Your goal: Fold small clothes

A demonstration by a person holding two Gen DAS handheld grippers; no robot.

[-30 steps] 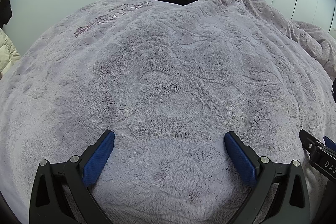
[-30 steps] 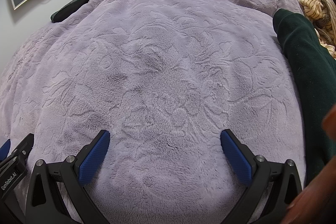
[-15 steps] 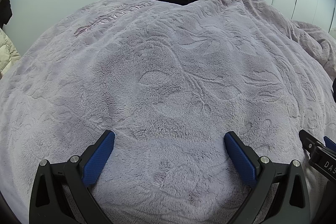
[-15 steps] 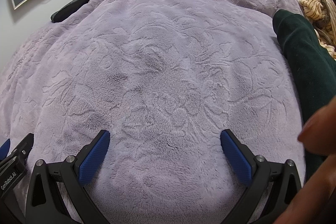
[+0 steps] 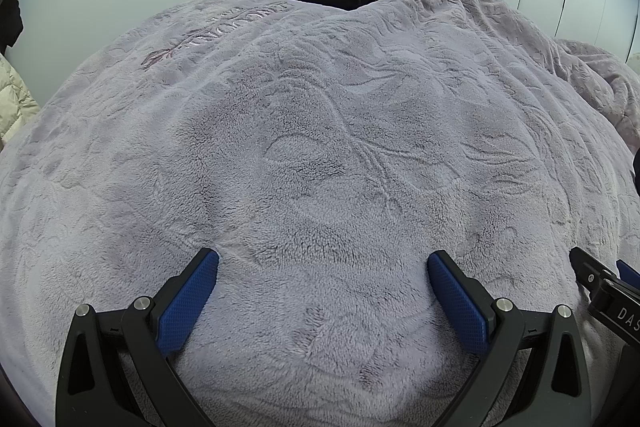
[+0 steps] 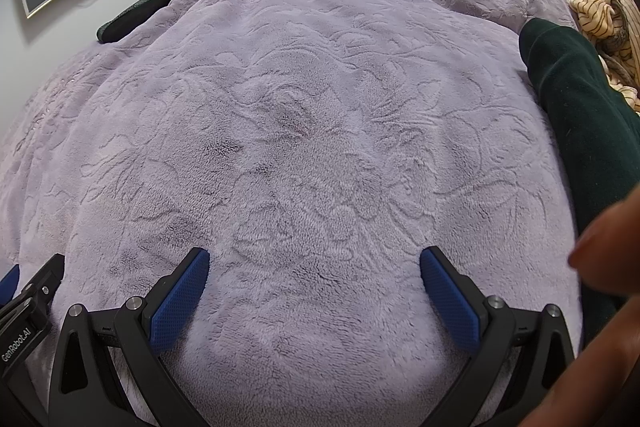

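The blanket (image 6: 304, 115) is lilac with an embossed floral pattern; the garment (image 6: 580, 115) is dark green; another cloth (image 6: 600, 11) is tan with dark stripes.

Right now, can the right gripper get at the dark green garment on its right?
Probably yes. The right gripper is open and empty over the purple blanket, and the dark green garment lies uncovered just to its right. Only a blurred hand near the lens partly blocks the view.
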